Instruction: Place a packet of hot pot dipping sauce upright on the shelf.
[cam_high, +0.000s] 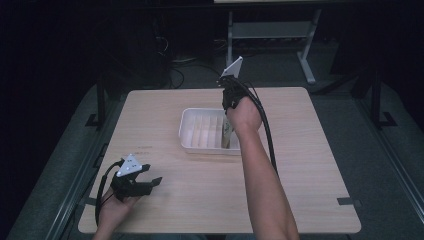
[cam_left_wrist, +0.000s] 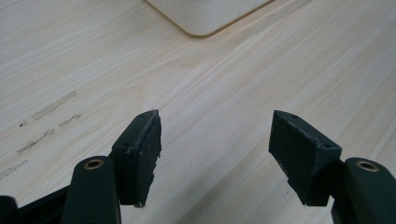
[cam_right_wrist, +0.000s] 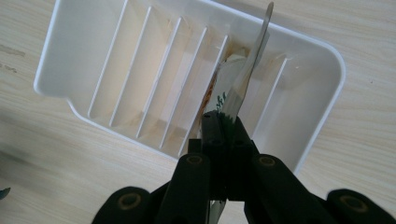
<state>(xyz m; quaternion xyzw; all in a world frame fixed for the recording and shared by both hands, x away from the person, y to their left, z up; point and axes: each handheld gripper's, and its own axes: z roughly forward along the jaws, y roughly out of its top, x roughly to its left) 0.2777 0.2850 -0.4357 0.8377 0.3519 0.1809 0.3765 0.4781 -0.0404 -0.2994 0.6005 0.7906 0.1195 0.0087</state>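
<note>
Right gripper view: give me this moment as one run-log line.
right gripper: shut on flat packet | packet: edge-on in white slotted tray | left gripper: open, over table

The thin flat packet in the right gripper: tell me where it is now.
The packet is pinched in the right gripper, standing in a slot near the right end of the white divided tray, mid-table in the high view.

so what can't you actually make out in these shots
- What the thin flat item in the right tongs is: edge-on in the right gripper view, behind the hand in the high view.
- Whether it touches the white slotted tray floor: the dividers hide its lower end.
- The tray in the left gripper view: only a corner, cut off by the top edge.
</note>
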